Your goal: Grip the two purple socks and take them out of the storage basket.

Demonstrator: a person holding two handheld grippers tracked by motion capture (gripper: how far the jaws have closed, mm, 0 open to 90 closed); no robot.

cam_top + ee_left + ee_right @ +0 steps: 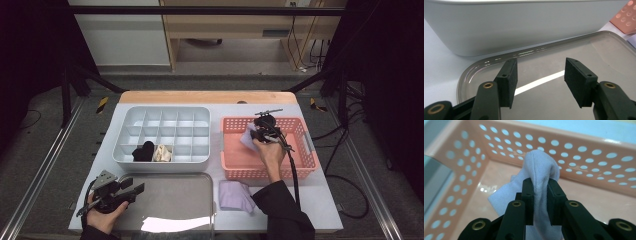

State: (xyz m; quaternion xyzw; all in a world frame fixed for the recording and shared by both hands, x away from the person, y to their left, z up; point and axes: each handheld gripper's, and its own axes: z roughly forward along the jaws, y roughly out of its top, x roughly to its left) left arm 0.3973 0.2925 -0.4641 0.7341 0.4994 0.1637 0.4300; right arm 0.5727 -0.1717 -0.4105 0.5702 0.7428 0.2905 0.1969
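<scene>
The right hand-held gripper (540, 195) pinched a sock (541, 170) over the basket (461, 170); the left hand-held gripper (540, 75) gaped above the tray (604, 55).

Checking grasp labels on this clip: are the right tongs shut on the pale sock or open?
Shut on it. In the right gripper view the right tongs pinch the pale sock between both pads, over the pink basket.

floor: grey carpet (210, 80) | rear: wooden bench (225, 20), white cabinet (120, 35) | sides: dark
</scene>
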